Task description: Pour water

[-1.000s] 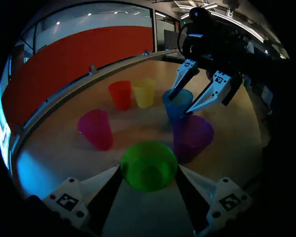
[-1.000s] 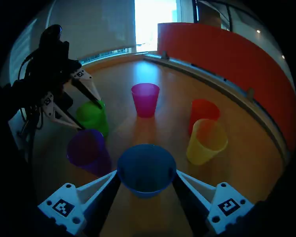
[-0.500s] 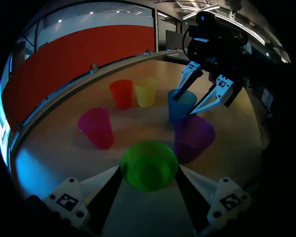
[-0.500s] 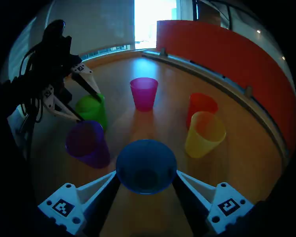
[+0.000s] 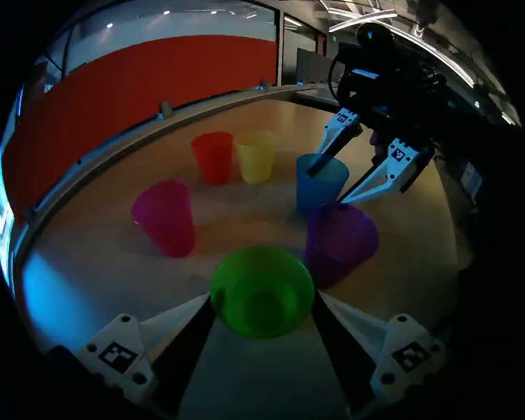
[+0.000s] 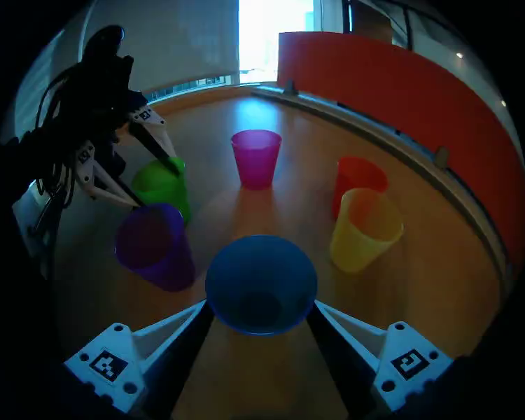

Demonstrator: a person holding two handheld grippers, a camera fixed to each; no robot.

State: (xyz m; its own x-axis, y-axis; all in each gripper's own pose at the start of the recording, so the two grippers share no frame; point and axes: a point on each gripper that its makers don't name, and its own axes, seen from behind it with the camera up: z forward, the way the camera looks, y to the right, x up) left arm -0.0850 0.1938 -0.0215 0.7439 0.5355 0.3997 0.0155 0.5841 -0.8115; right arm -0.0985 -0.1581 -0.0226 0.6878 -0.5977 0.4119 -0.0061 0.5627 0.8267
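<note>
Left tool (image 5: 262, 297), left gripper view: both fingers clamp the green cup (image 5: 262, 308) upright, mouth level, presumably so that nothing spills; no water can be made out inside. The purple cup (image 5: 339, 238) stands just beyond it on the bench (image 5: 87, 273). The red cup (image 5: 213, 157) and yellow cup (image 5: 255, 155) sit side by side toward the far edge.

Right tool (image 6: 260, 303), right gripper view: fingers closed on the blue cup (image 6: 261, 276), likewise upright. The two held cups flank the purple cup, seemingly ready for pouring; which one is the source is unclear.
</note>
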